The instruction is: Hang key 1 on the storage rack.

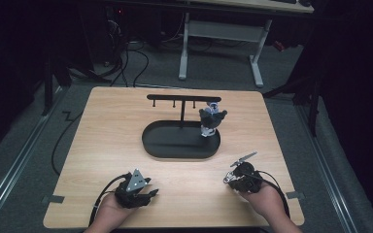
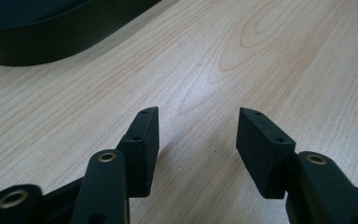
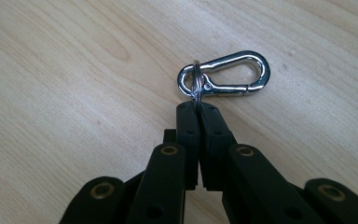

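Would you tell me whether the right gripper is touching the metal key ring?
Touching. The right gripper view shows the right gripper with its jaws pressed together on the key ring, from which the silver carabiner clip extends over the table.

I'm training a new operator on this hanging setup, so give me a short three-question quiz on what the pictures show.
1. True or false: the right gripper has its fingers shut on the split ring of the silver snap hook.
2. Which describes the left gripper? A) shut on a key B) open over bare table C) holding the stand
3. What already hangs from the black hanger stand, and at which end of the bar as the high view shows it?

Key
1. True.
2. B: its fingers stand apart with only the wooden table between them.
3. A small dark figure charm, at the right end, above the black oval tray.
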Demonstrator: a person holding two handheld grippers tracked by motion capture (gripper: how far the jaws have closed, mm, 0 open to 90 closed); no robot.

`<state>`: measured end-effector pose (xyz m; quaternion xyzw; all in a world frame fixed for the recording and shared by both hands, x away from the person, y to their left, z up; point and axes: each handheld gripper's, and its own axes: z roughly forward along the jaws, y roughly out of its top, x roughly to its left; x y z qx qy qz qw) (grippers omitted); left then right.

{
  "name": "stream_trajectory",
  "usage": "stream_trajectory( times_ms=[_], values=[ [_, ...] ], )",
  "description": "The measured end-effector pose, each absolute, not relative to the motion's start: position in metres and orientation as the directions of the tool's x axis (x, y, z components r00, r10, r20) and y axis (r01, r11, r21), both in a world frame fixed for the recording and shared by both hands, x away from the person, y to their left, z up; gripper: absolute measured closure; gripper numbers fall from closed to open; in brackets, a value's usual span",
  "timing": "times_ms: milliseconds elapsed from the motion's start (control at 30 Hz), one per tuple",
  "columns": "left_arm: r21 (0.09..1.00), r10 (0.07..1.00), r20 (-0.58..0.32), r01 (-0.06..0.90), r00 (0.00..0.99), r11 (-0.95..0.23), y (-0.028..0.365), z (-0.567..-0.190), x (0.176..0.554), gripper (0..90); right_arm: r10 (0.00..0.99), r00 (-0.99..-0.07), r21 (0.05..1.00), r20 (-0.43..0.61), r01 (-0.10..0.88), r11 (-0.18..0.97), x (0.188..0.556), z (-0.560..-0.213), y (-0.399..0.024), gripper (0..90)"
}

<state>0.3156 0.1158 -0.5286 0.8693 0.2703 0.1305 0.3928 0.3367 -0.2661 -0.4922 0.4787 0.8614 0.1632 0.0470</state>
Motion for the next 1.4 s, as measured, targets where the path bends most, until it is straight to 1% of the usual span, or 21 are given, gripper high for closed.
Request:
stream_trajectory(
  times_ms=[100, 167, 367, 433, 633, 767, 1000, 1100, 1200, 1400],
  values=[
    [0.752, 0.571, 0.015, 0.367, 0.821, -0.548, 0.115, -0.529, 0.315, 50.1, 0.842, -0.534, 0.334, 0.079, 0.81, 0.482, 0.338, -0.491, -0.266, 86.4],
    [0.751, 0.57, 0.015, 0.367, 0.822, -0.549, 0.115, -0.529, 0.315, 50.1, 0.845, -0.53, 0.329, 0.072, 0.812, 0.482, 0.338, -0.491, -0.266, 88.5],
    [0.752, 0.571, 0.016, 0.367, 0.821, -0.548, 0.115, -0.529, 0.316, 50.0, 0.835, -0.547, 0.325, 0.06, 0.802, 0.501, 0.337, -0.491, -0.264, 89.1],
    [0.755, 0.573, 0.018, 0.365, 0.819, -0.545, 0.116, -0.529, 0.316, 49.7, 0.832, -0.549, 0.327, 0.076, 0.802, 0.5, 0.336, -0.489, -0.265, 89.1],
    [0.758, 0.571, 0.023, 0.358, 0.82, -0.545, 0.116, -0.528, 0.316, 49.5, 0.82, -0.568, 0.326, 0.068, 0.79, 0.52, 0.337, -0.474, -0.267, 89.2],
    [0.769, 0.573, 0.025, 0.35, 0.819, -0.535, 0.117, -0.527, 0.314, 48.9, 0.823, -0.564, 0.333, 0.065, 0.79, 0.514, 0.339, -0.459, -0.268, 89.2],
    [0.815, 0.572, 0.004, 0.329, 0.82, -0.477, 0.123, -0.524, 0.313, 46.4, 0.815, -0.574, 0.34, 0.077, 0.784, 0.52, 0.343, -0.44, -0.267, 89.2],
    [0.844, 0.581, 0.0, 0.312, 0.814, -0.437, 0.126, -0.52, 0.312, 44.8, 0.816, -0.571, 0.35, 0.086, 0.784, 0.512, 0.345, -0.435, -0.266, 89.1],
    [0.863, 0.587, -0.01, 0.303, 0.81, -0.403, 0.128, -0.518, 0.313, 41.3, 0.811, -0.579, 0.355, 0.082, 0.777, 0.519, 0.346, -0.429, -0.263, 89.1],
    [0.871, 0.611, 0.004, 0.297, 0.792, -0.391, 0.128, -0.518, 0.315, 35.3, 0.803, -0.59, 0.368, 0.082, 0.767, 0.526, 0.349, -0.418, -0.257, 89.2]
  ],
)
